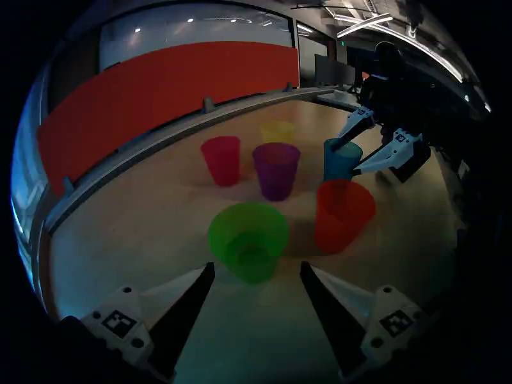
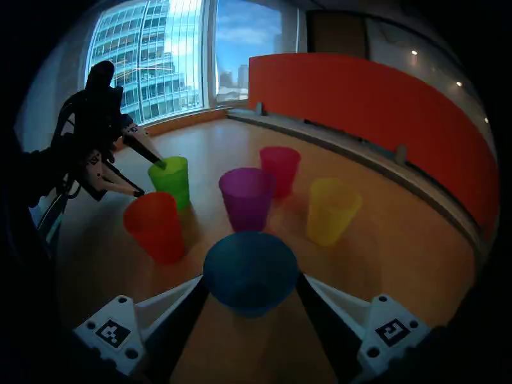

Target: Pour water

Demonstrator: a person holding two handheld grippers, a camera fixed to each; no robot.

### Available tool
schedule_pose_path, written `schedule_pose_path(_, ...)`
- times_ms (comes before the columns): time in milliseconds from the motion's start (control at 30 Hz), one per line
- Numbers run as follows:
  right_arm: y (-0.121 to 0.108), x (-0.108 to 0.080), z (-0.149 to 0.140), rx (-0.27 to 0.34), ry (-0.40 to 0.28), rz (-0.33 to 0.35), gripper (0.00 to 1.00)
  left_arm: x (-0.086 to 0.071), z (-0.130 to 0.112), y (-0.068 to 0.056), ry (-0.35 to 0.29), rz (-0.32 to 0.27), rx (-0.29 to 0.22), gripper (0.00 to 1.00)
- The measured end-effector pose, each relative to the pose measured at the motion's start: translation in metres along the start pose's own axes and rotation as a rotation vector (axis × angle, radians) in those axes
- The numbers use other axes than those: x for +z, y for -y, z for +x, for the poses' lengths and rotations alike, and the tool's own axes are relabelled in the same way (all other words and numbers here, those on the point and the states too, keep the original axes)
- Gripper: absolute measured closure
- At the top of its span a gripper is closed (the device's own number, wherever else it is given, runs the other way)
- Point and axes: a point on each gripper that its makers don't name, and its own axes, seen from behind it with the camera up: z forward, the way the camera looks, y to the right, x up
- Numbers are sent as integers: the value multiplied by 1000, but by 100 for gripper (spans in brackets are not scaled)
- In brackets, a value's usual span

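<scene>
Squarely, right gripper [image 2: 251,280] straddles cup [image 2: 249,259] (spread).

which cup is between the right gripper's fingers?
The blue cup, sitting between the right gripper's fingertips; the green, red, purple, pink and yellow cups stand beyond.

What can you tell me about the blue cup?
The blue cup looks like see-through teal plastic, round, wider at its open top. It stands upright on the wooden table. It sits between the two fingers of the right gripper; whether they squeeze it is unclear. I cannot tell if it holds water.
</scene>
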Motion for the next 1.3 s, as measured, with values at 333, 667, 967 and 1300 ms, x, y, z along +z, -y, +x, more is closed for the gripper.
schedule_pose_path(333, -3, -24, -8, 23, -20, -60, 0, -16, -1, 3, -36, 47, -34, 0)
schedule_pose_path(667, -3, -54, -13, 60, -56, -126, 0, -39, 0, 15, -102, 133, -118, 0)
schedule_pose_path(967, -3, -79, -8, 81, -111, -191, 0, -61, 12, 22, -190, 216, -163, 0)
schedule_pose_path(1300, -11, -104, 5, 115, -195, -304, 0, -80, 29, 26, -306, 303, -207, 0)
